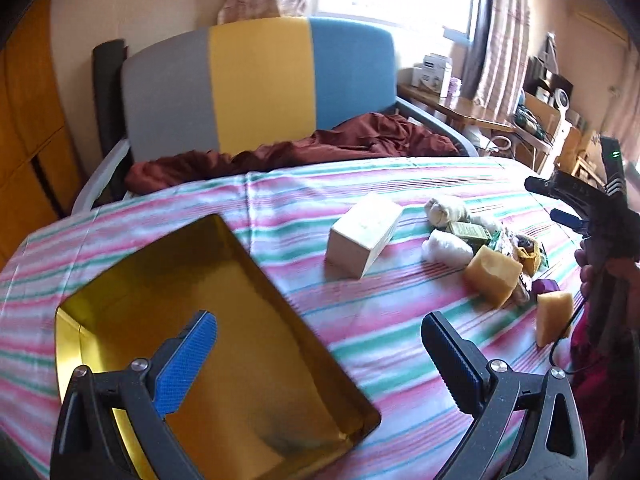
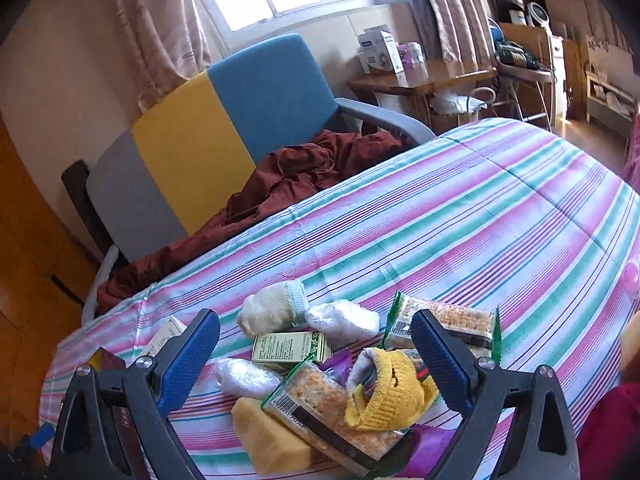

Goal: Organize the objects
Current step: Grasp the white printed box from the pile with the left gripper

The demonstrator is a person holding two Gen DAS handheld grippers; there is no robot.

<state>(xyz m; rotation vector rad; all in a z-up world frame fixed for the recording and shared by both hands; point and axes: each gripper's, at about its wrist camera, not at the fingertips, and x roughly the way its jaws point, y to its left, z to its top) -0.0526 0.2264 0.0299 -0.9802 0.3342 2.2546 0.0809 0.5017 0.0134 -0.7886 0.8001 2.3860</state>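
A gold tin box (image 1: 224, 344) lies open and empty on the striped bedspread (image 1: 360, 320). My left gripper (image 1: 320, 364) is open and empty, hovering over the tin's right part. A cream carton (image 1: 364, 234) lies beyond it. A pile lies to the right: yellow sponges (image 1: 494, 274), white socks (image 1: 446, 208), a green box (image 1: 470, 232). My right gripper (image 2: 316, 364) is open and empty above that pile: a yellow knit sock (image 2: 388, 396), cracker packs (image 2: 324, 408), a green box (image 2: 292, 346), white socks (image 2: 274, 310), a sponge (image 2: 272, 440).
A grey, yellow and blue chair (image 1: 260, 84) with a maroon cloth (image 1: 320, 148) stands behind the bed. A wooden side table (image 2: 420, 80) with boxes stands by the window. Shelves and clutter stand at the far right.
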